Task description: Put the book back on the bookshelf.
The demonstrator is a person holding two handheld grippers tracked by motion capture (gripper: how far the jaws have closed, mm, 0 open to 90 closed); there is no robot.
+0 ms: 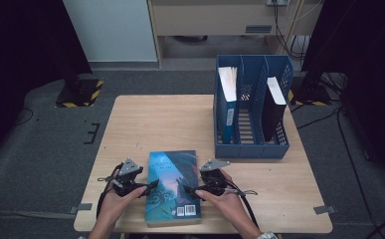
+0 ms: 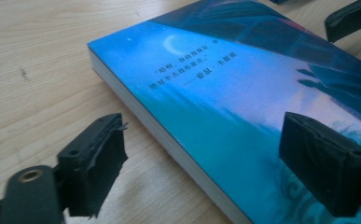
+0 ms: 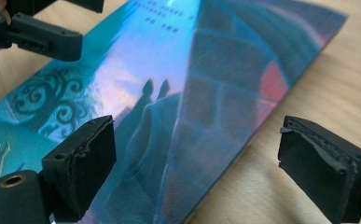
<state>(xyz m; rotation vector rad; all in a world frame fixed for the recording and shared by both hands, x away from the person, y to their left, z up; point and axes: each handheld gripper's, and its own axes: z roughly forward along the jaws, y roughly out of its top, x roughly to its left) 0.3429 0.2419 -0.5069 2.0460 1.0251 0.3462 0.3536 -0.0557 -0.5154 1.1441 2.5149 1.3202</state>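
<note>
A paperback book (image 1: 172, 186) with a blue and teal cover lies flat on the wooden table (image 1: 150, 124), close to the front edge. My left gripper (image 1: 152, 186) is at the book's left edge, jaws open. In the left gripper view one jaw is over the table and the other over the cover (image 2: 243, 93), with the page edge between them. My right gripper (image 1: 186, 190) is at the book's right side, also open. In the right gripper view its jaws straddle the book's edge (image 3: 169, 93), and neither pad presses on it.
A blue file rack (image 1: 252, 149) with three slots stands at the back right of the table. A blue book (image 1: 227, 94) stands in its left slot and a dark book (image 1: 274, 107) in its right slot. The middle slot looks vacant.
</note>
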